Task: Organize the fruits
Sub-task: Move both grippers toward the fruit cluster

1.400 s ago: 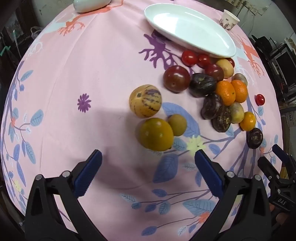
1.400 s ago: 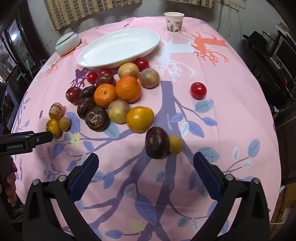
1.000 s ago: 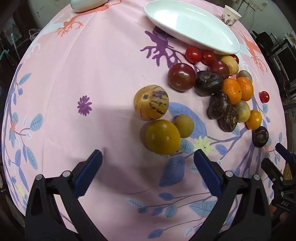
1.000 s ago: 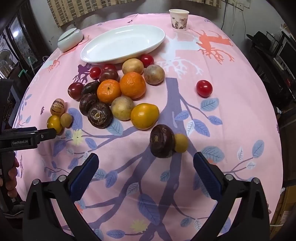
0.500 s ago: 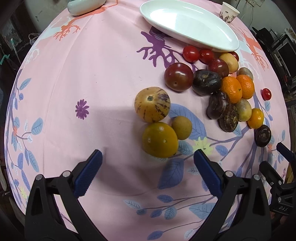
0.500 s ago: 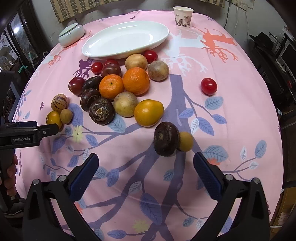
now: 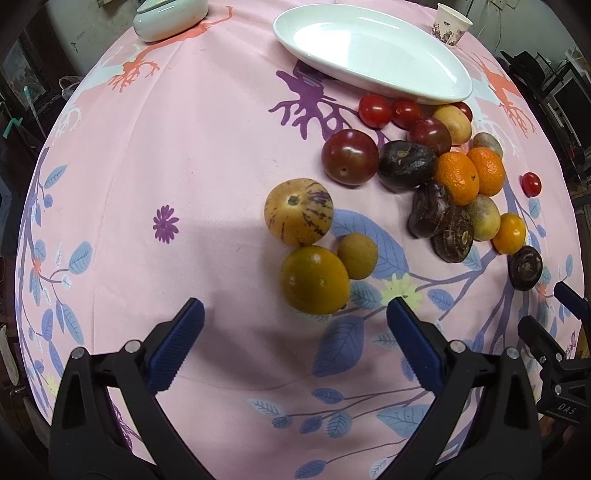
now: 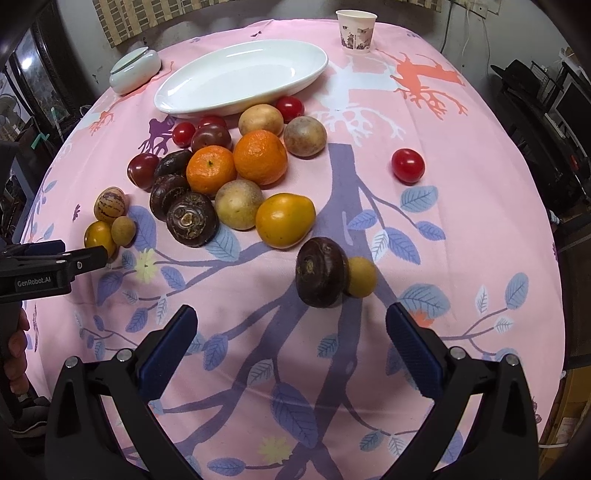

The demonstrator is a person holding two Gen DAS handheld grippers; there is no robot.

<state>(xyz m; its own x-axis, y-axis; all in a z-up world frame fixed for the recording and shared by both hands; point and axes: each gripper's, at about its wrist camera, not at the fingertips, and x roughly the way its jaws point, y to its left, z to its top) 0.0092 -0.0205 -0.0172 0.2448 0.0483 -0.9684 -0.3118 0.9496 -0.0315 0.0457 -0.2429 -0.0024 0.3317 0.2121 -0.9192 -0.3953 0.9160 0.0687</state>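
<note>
Several fruits lie on a pink floral tablecloth in front of an empty white oval plate [image 7: 373,51] [image 8: 240,75]. My left gripper [image 7: 291,332] is open and empty, just short of a yellow-green fruit [image 7: 314,280], a small tan fruit [image 7: 357,256] and a striped melon [image 7: 299,212]. My right gripper [image 8: 290,338] is open and empty, just short of a dark purple fruit [image 8: 321,271] and a small tan fruit [image 8: 361,277]. Two mandarins [image 8: 236,162], dark fruits and tomatoes are heaped between the grippers and the plate.
A paper cup [image 8: 356,31] stands at the back right and a pale lidded dish [image 8: 135,72] at the back left. A lone red tomato [image 8: 407,165] lies to the right. The left gripper shows at the left edge of the right wrist view [image 8: 55,264]. Dark furniture surrounds the table.
Both grippers have crept forward a little toward the fruits in front of them. The jaws have stayed open and no fruit has moved.
</note>
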